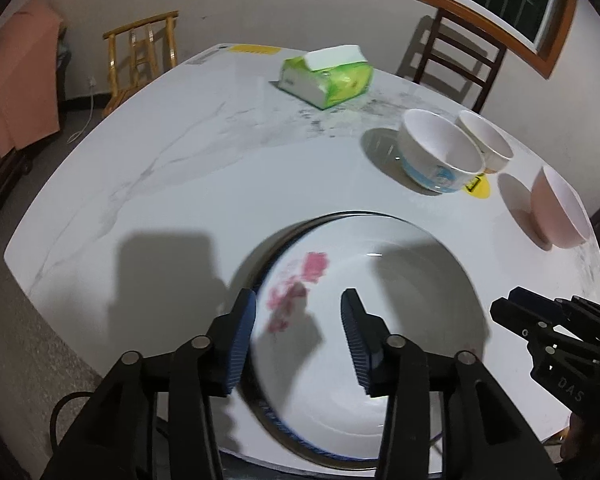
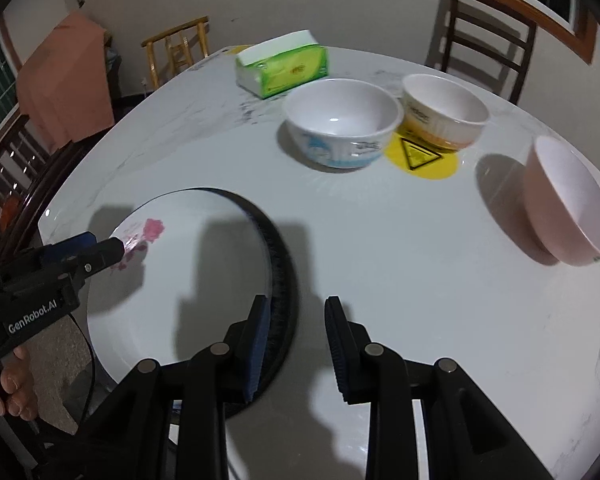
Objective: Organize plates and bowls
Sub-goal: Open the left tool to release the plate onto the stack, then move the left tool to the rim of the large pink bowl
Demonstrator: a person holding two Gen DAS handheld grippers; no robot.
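Note:
A white plate with a pink flower print [image 1: 364,304] [image 2: 188,264] lies near the table's front edge, seemingly on another dark-rimmed plate. My left gripper [image 1: 298,320] [image 2: 118,246] is open, its fingers straddling the plate's near left rim. My right gripper [image 2: 296,344] [image 1: 500,312] is open and empty, just right of the plate. A white bowl with blue print [image 1: 440,156] [image 2: 340,128], a white bowl with yellow print [image 1: 486,140] [image 2: 444,110] and a pink bowl [image 1: 560,208] [image 2: 568,200] stand to the right.
A green tissue pack [image 1: 328,74] [image 2: 284,64] lies at the far side of the white marble table [image 1: 160,168]. A yellow warning sticker [image 2: 420,160] is by the bowls. Wooden chairs [image 1: 144,52] [image 2: 488,28] stand behind the table.

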